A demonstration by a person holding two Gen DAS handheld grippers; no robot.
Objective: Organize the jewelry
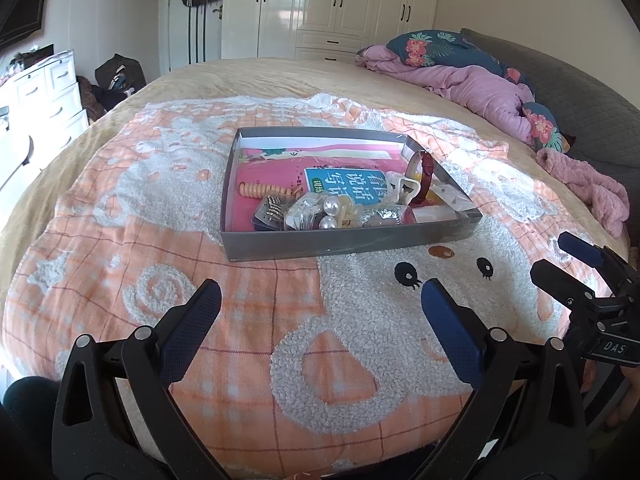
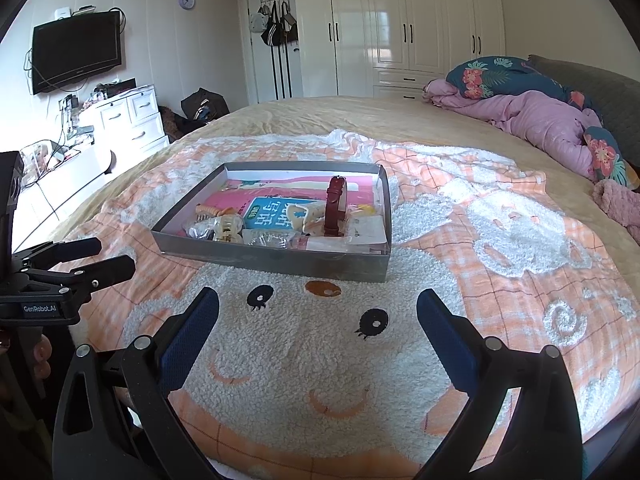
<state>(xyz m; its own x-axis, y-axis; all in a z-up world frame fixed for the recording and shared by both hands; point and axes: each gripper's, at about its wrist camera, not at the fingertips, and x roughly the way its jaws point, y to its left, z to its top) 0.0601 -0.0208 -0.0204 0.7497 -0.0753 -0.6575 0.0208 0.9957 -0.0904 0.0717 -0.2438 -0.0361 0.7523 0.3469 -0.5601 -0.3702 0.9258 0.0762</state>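
Left tool [image 1: 320, 292]: your jaws stood wide apart with nothing between them, poised over the cartoon-bear blanket [image 1: 360, 320] short of the tray.
Tray [image 1: 348, 242]: a shallow grey cardboard box lay on the bed ahead of both tools, with the jewelry heaped toward its near end over a pink and blue booklet [image 1: 344, 184].
Coiled hair tie [image 1: 264, 191]: at the left of the heap, springy and light; you would likely do best pinching across the coil.
Rhinestone clip [image 1: 274, 209]: just nearer than the coil, small and stiff; I judged its edges the safest hold.
Pearl pieces [image 1: 331, 213]: round and glossy, probably slippery, lying among crinkly clear packets; take the packet rather than the bead.
Cream claw clip [image 1: 404, 189]: rigid plastic, easy to grip by its body.
Red-strapped watch [image 2: 333, 206]: it stood on edge near the right wall; the strap looked flexible, so a hold low on the band seemed wise.
Right tool [image 2: 318, 300]: yours was equally open and empty, near the tray's front wall.
Left-wrist view only: the coil, rhinestones and pearls showed plainly.
Right-wrist view only: the watch strap's full height, a wall television [image 2: 76, 50] and a white dresser [image 2: 128, 120].
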